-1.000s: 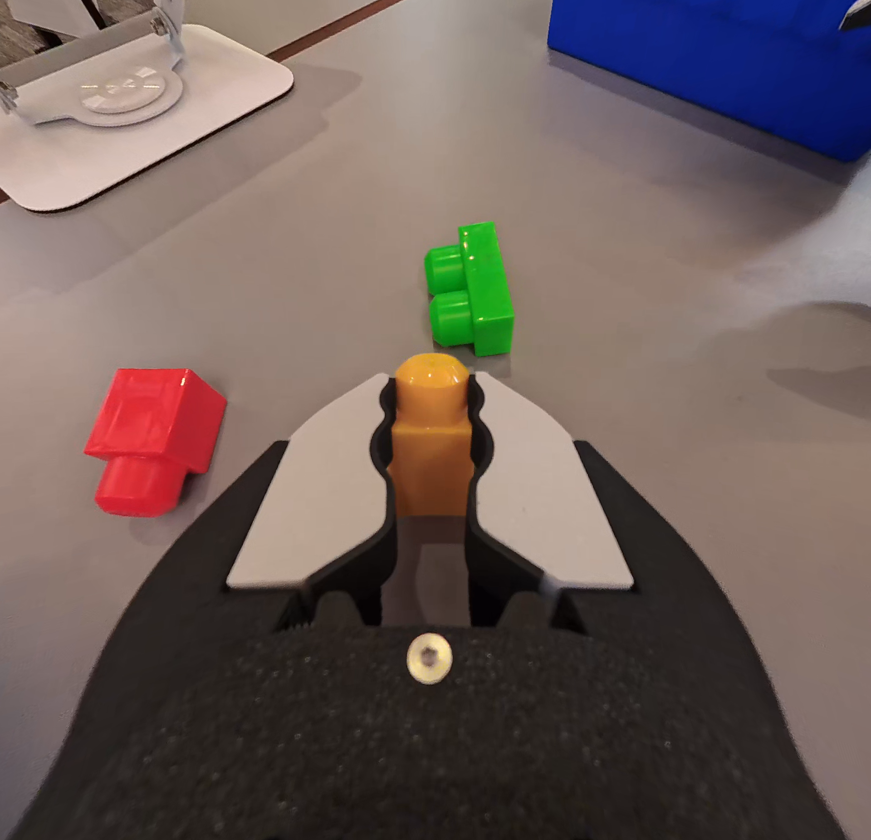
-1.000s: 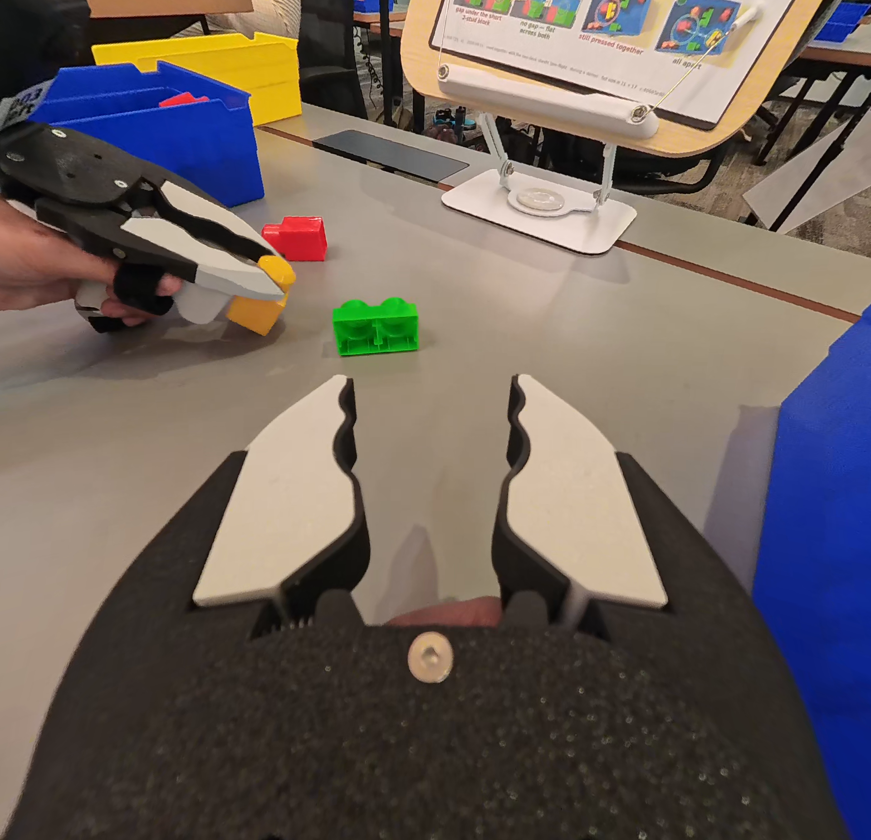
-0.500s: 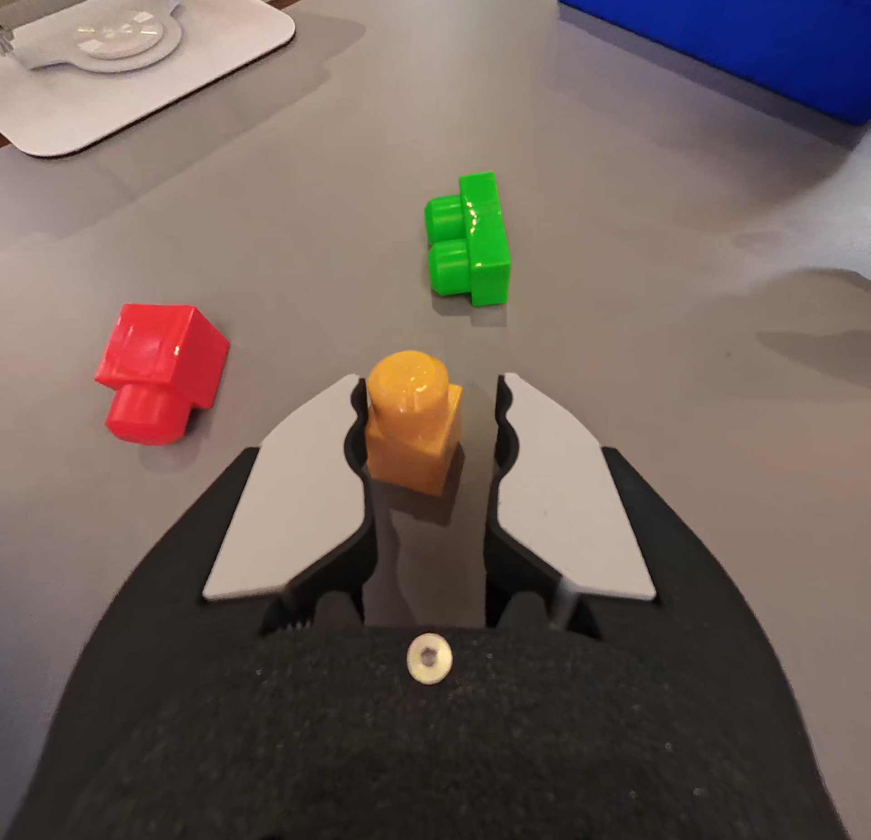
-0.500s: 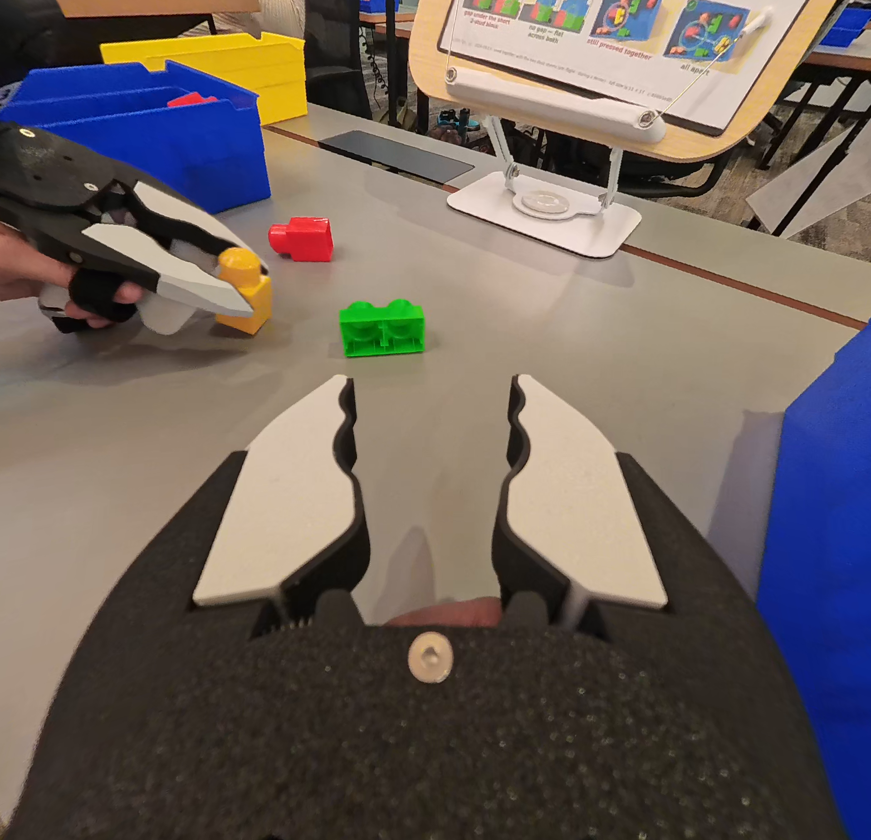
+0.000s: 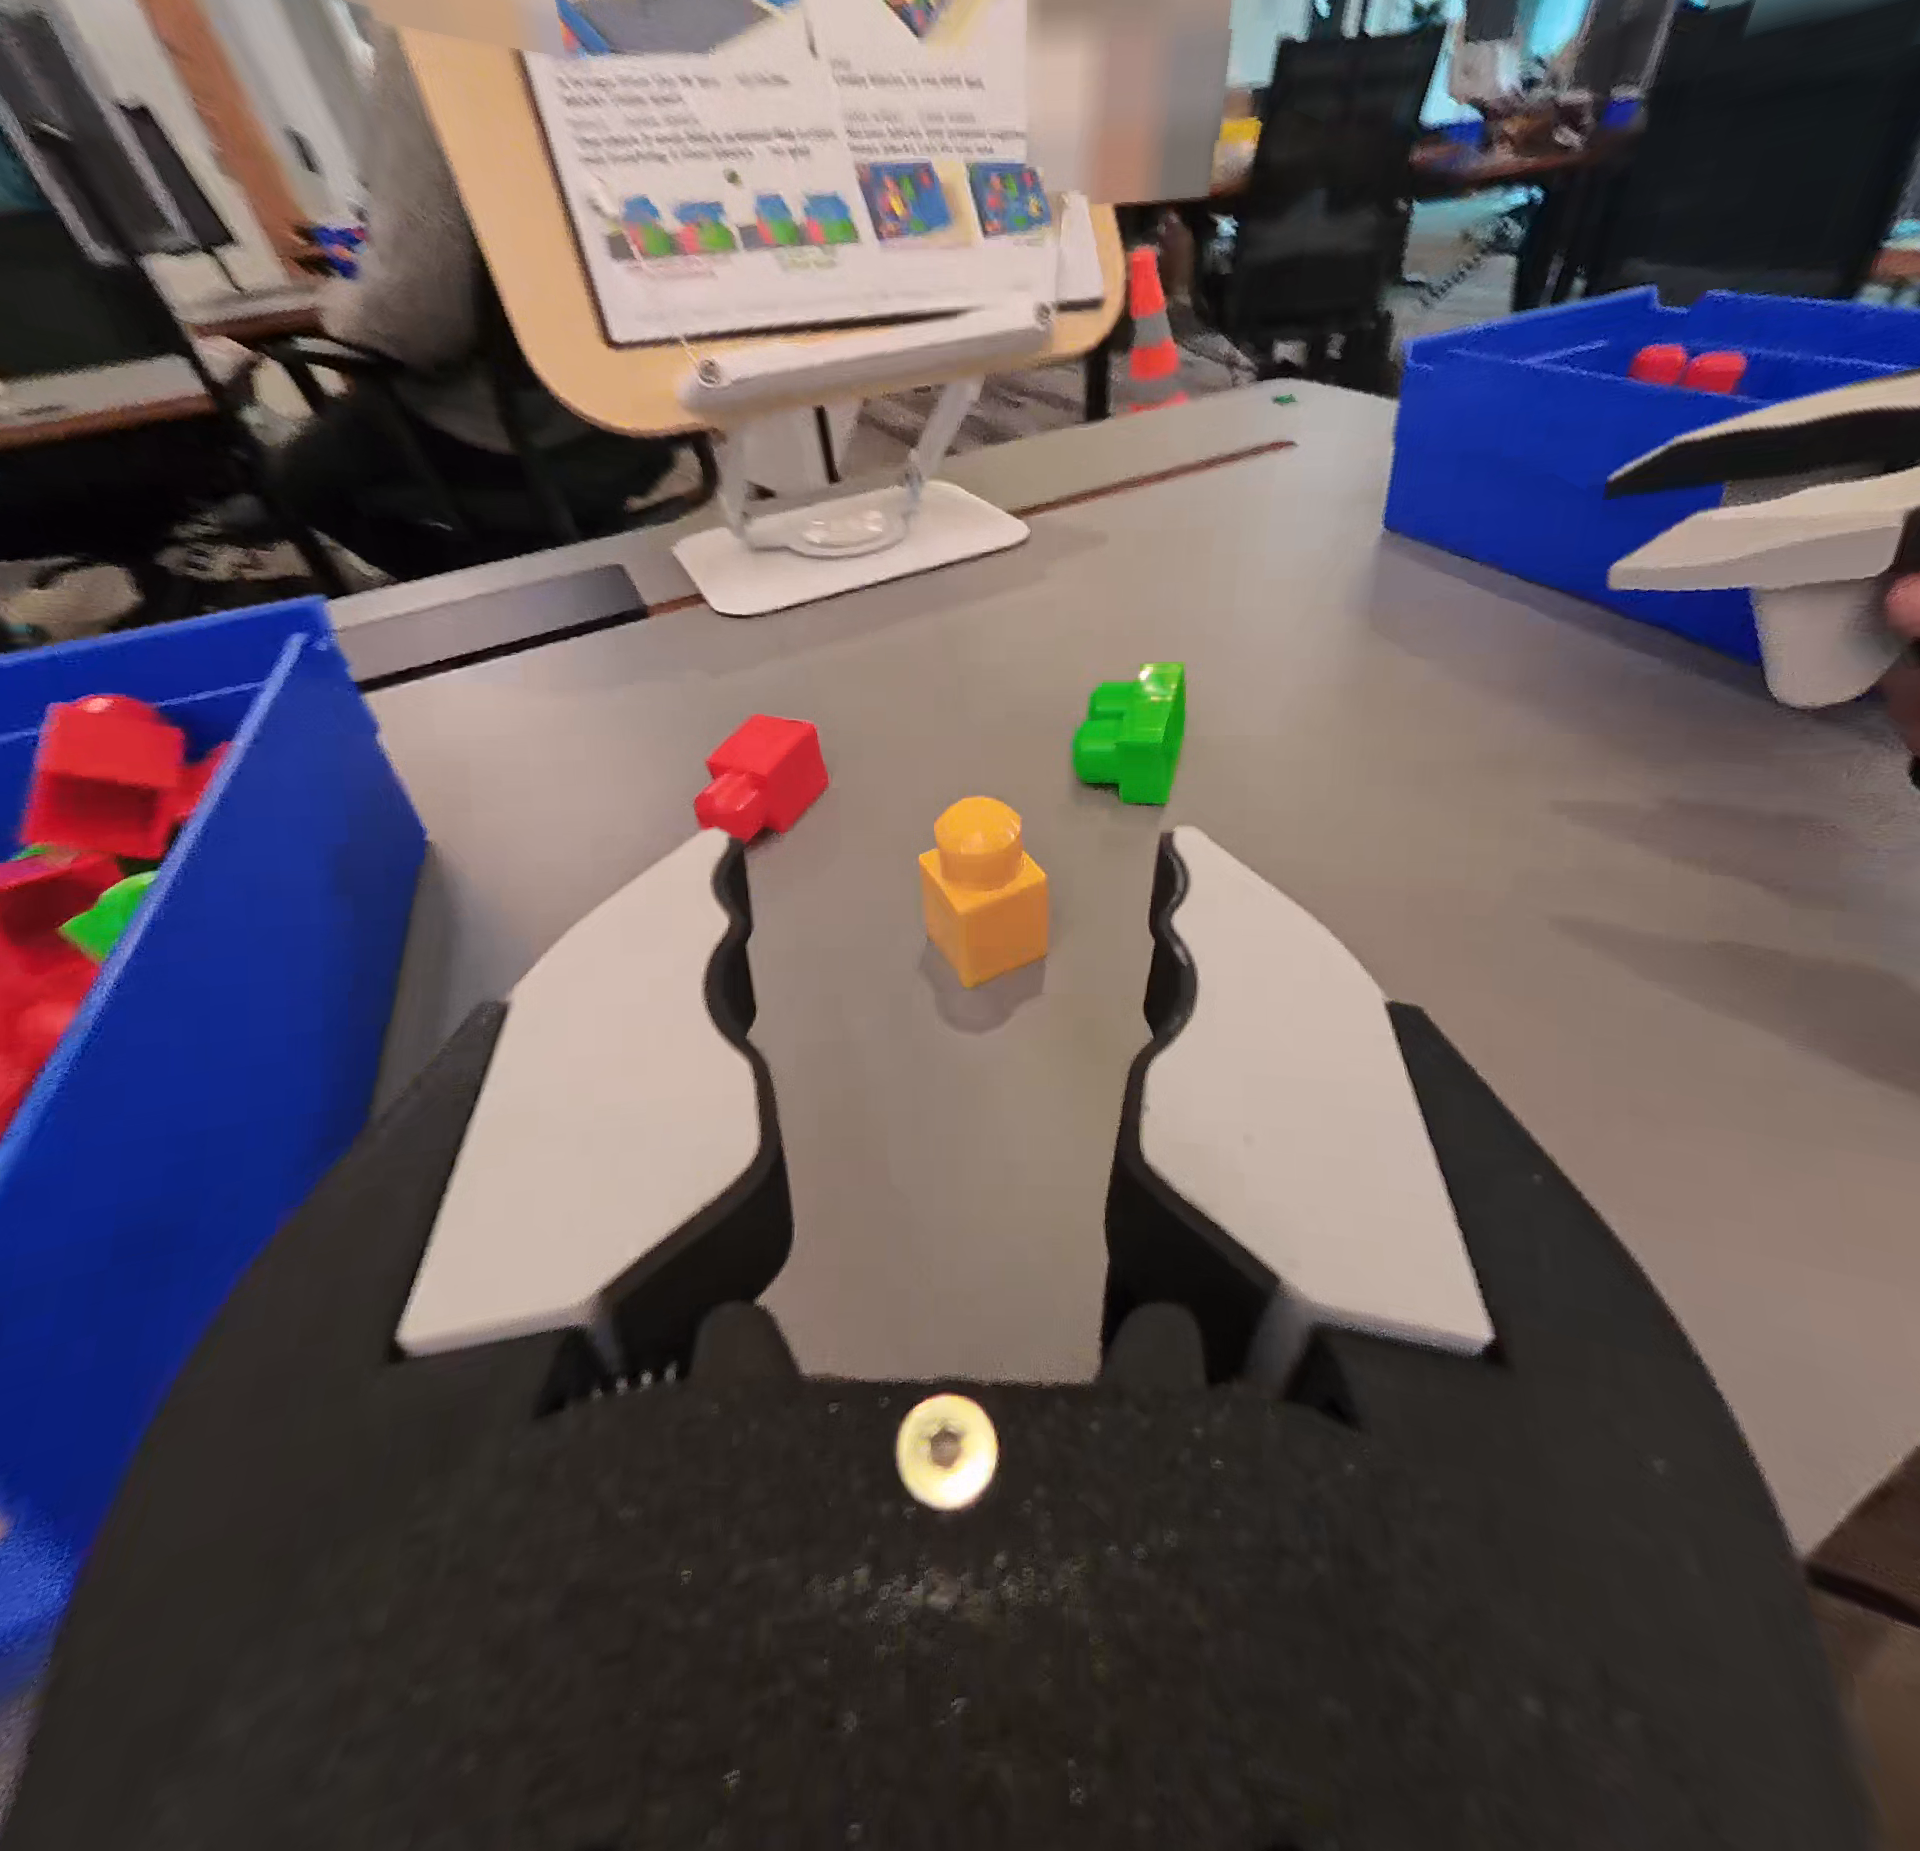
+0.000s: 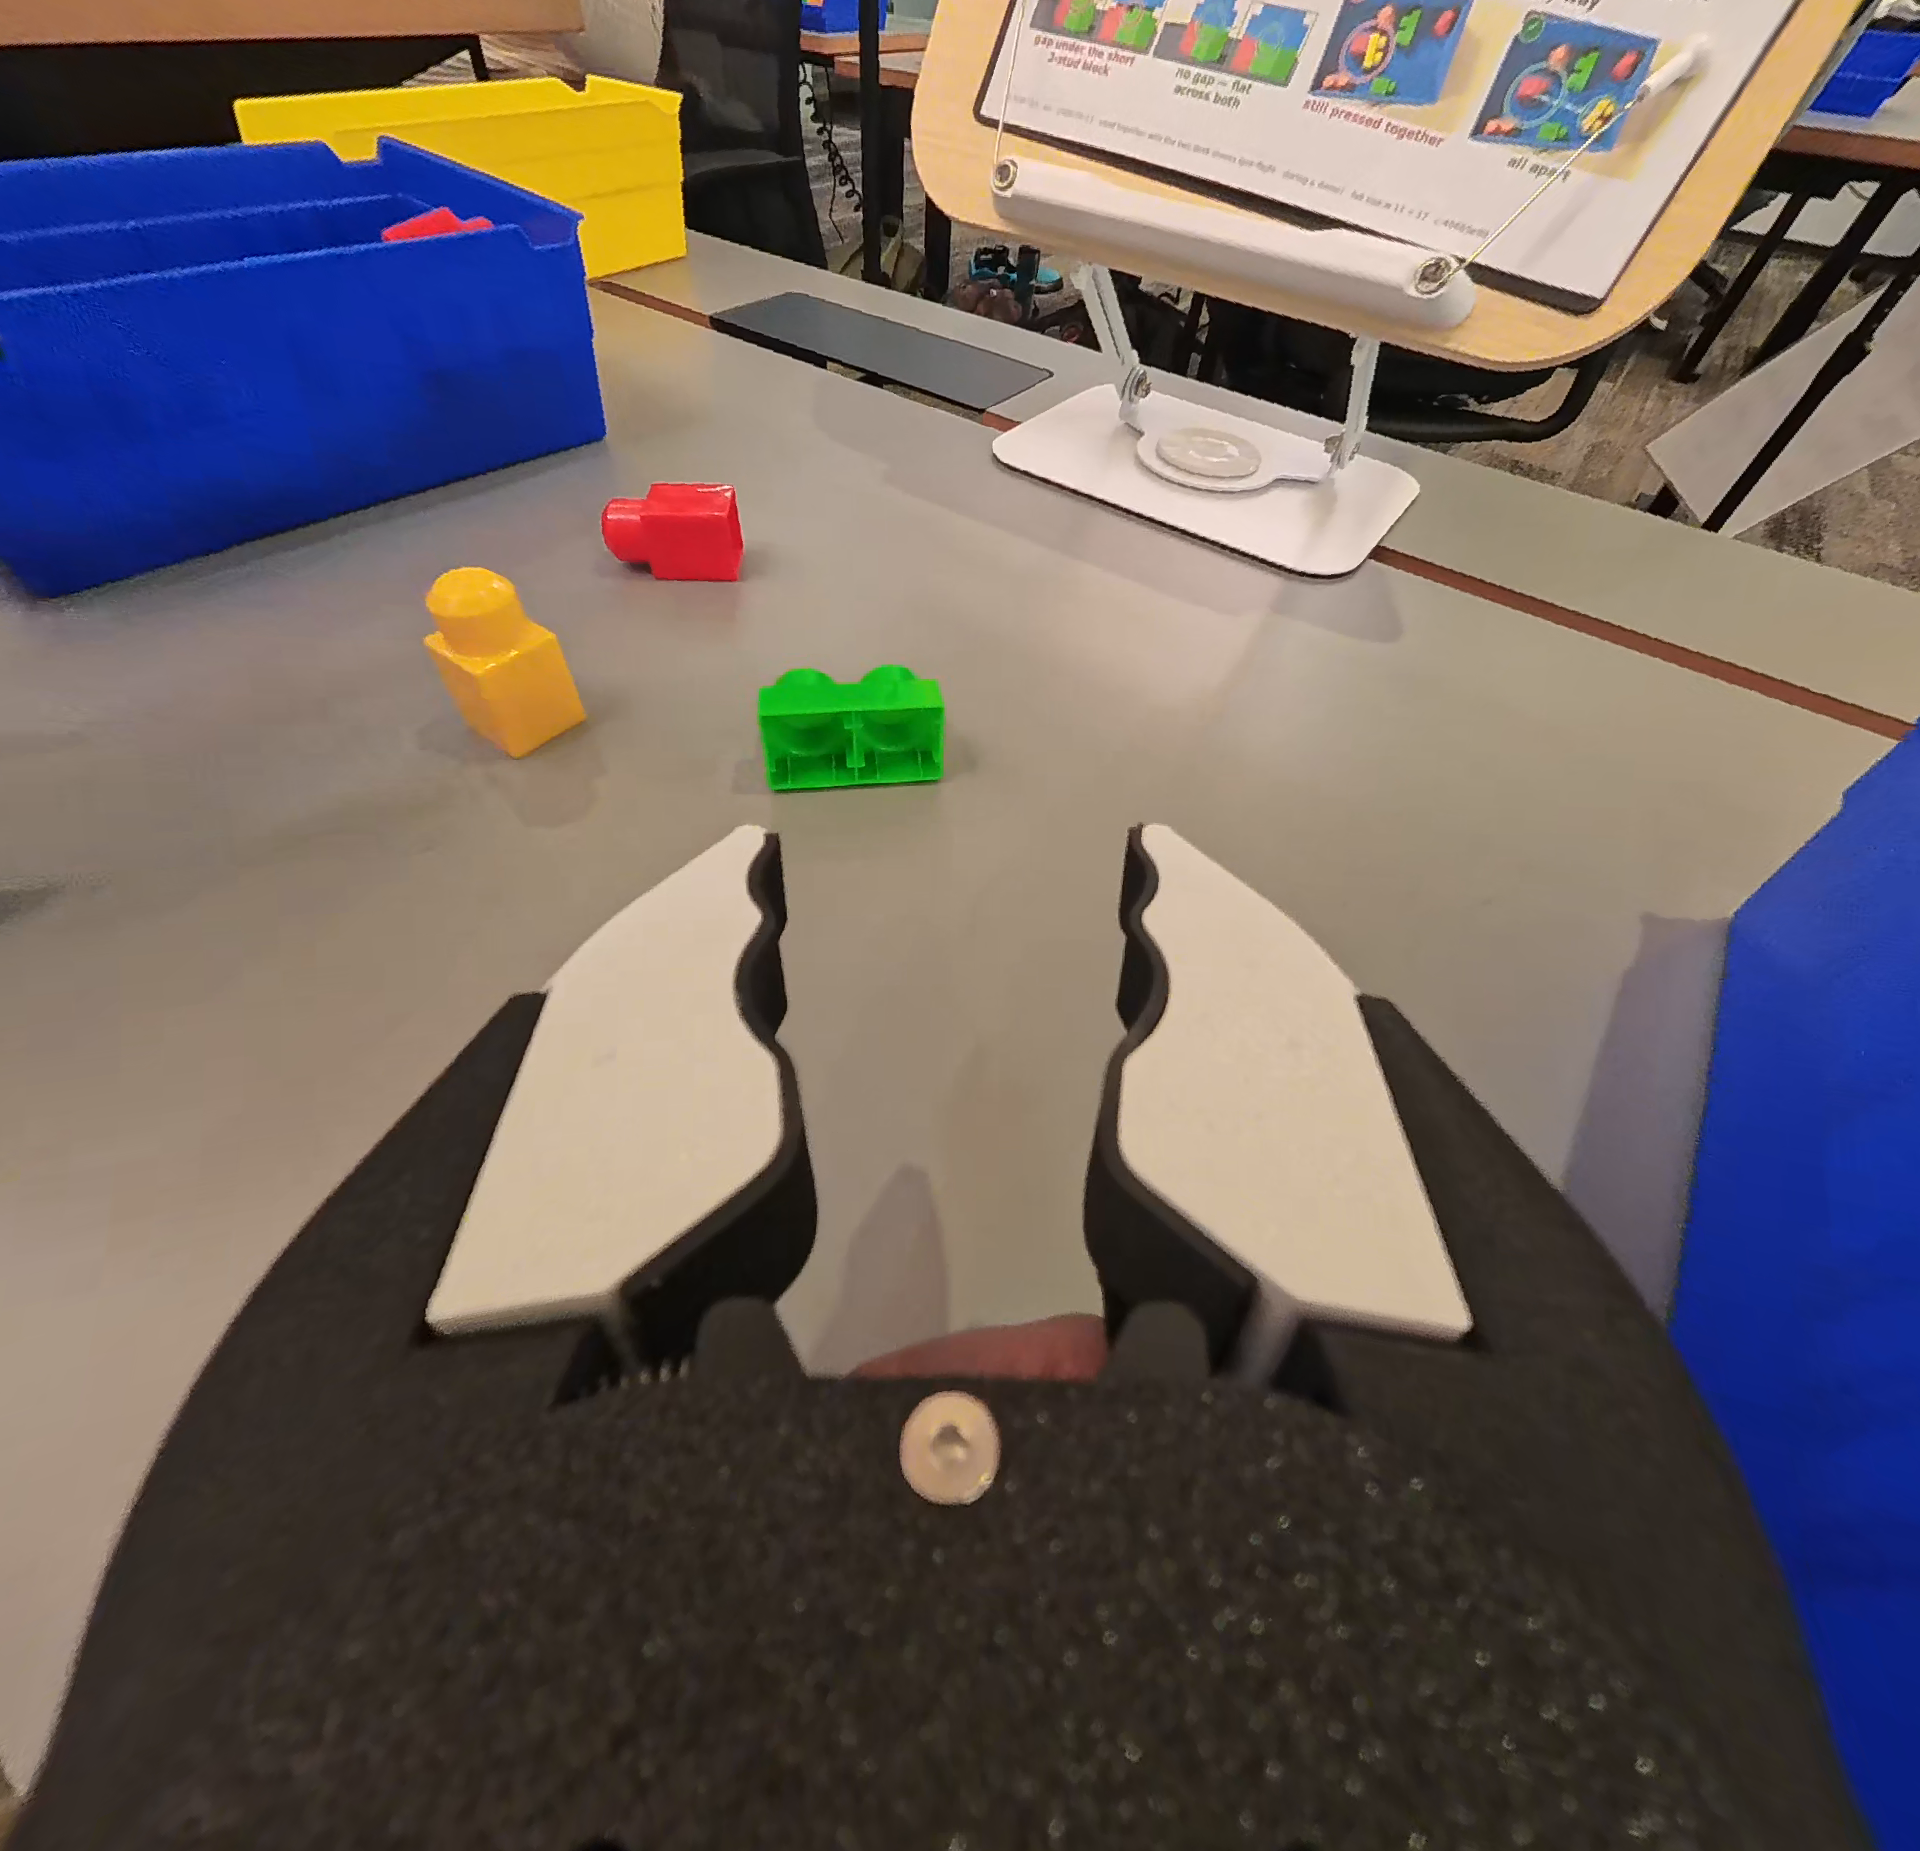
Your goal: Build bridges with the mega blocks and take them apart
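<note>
Three loose blocks lie apart on the grey table. An orange one-stud block [image 5: 984,906] [image 6: 502,661] stands upright. A red one-stud block [image 5: 764,787] [image 6: 677,531] lies on its side. A green two-stud block [image 5: 1132,733] [image 6: 851,728] lies on its side. My left gripper [image 5: 948,845] is open and empty, pulled back from the orange block. My right gripper [image 6: 951,837] is open and empty, short of the green block; it also shows in the left wrist view [image 5: 1766,513] at the right edge.
A blue bin [image 5: 239,866] with several red and green blocks stands at the left. Another blue bin [image 5: 1538,451] with red blocks stands at the right. A yellow bin [image 6: 499,154] is behind. An instruction board on a white stand [image 6: 1216,461] is at the table's far edge. The orange one-stud block [image 5: 984,906] is about 10 cm from my left fingertips and 20 cm from my right.
My left gripper opened, let go of the orange block and drew back and up. The orange block now stands alone on the table. My right gripper stayed open and barely moved.
</note>
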`<state>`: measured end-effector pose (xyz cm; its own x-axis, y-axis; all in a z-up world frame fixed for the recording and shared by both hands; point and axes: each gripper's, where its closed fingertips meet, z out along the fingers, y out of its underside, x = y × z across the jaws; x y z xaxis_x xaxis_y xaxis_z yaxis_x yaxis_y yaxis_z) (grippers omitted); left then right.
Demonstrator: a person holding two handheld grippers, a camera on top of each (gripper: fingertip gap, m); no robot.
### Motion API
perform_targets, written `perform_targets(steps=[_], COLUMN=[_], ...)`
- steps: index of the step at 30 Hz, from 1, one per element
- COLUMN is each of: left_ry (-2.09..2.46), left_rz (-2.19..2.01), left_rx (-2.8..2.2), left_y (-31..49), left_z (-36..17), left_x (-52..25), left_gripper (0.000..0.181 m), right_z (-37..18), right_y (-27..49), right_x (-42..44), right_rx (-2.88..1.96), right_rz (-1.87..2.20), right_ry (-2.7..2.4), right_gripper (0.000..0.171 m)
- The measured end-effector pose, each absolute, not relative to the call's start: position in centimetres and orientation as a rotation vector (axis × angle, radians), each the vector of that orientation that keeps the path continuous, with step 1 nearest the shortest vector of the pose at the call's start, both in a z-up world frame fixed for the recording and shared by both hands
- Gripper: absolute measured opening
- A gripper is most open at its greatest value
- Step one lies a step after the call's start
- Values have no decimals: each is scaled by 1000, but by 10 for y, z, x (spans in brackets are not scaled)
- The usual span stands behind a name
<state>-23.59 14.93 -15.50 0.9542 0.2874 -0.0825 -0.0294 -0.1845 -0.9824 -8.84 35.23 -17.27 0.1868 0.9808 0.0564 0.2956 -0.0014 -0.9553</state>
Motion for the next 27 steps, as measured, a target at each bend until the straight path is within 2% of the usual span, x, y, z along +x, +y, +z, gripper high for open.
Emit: perform_targets(steps=[7,15,19,23,27], left_ry=[-381,-334,-188,-107,-108], left_rz=[235,236,278,207,35], left_rx=[-1687,-1821,-1982,-2154,-2278], left_y=[127,129,157,205,251], left_z=[-169,-173,-166,-187,-208], left_x=[-220,-241,-278,-319,-328], left_gripper=[84,84,81,81,72], right_z=[-176,-175,-175,-174,-172], right_y=[350,347,347,345,347], right_x=[-91,-92,-92,-93,-91], right_rx=[-1491,-1483,-1486,-1484,-1481], right_rz=[881,878,889,900,899], right_ry=[-1296,-1303,-1302,-1304,-1299], right_gripper=[62,62,62,62,62])
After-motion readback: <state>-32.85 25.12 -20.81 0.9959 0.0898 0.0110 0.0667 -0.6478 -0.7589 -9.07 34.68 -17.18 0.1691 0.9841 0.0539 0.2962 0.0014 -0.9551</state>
